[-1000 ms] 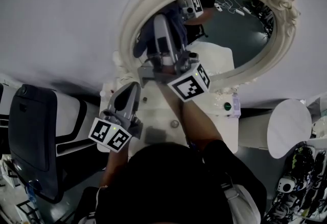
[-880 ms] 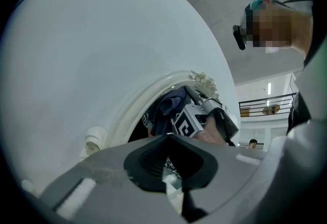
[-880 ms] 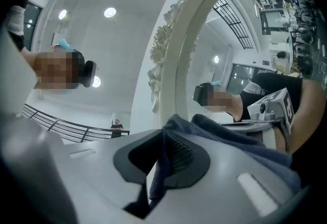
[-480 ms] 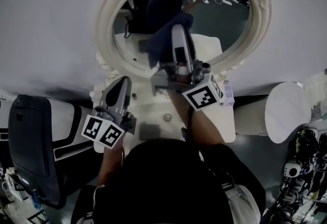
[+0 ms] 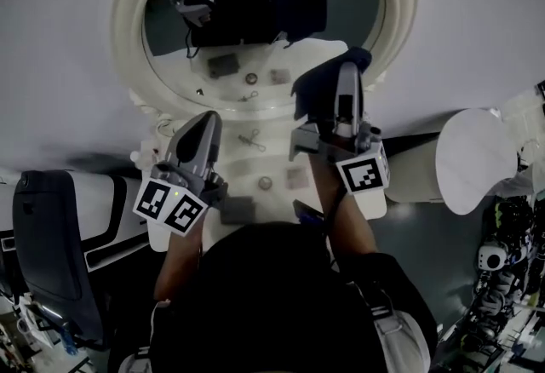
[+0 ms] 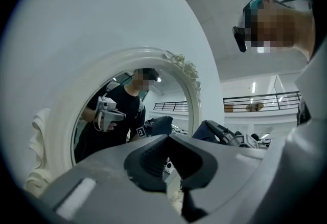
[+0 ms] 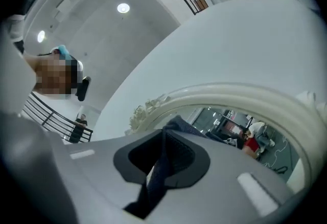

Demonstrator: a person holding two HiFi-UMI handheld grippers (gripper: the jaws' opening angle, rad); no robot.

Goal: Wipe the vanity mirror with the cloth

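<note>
whereas the dark blue cloth lay low on the left of the vanity mirror one second ago and near its middle half a second ago, the head view now places it at the lower right, over the ornate white frame where the glass gives way to the rim. the right gripper is clenched on the cloth and reaches up from over the white vanity top. the left gripper hangs low at the left, near the frame's lower edge and well apart from the cloth. reading: one left-to-right stroke across the lower band of glass seems just finished; judged from that path, the upper glass probably remains to be wiped.

left gripper view: the left gripper has its jaws pressed together with nothing between them. beyond them stands the mirror, its glass reflecting the person. the cloth shows just past the frame's right side. this hand appears to take no part in the wipe.

right gripper view: a strip of cloth runs between the clamped jaws of the right gripper and bunches out at their tips, so the hold looks firm. the frame arcs close ahead with glass beyond it, which agrees with a cloth at the edge. whether cloth touches glass cannot be told here. a further stroke would likely need to run higher up.
</note>
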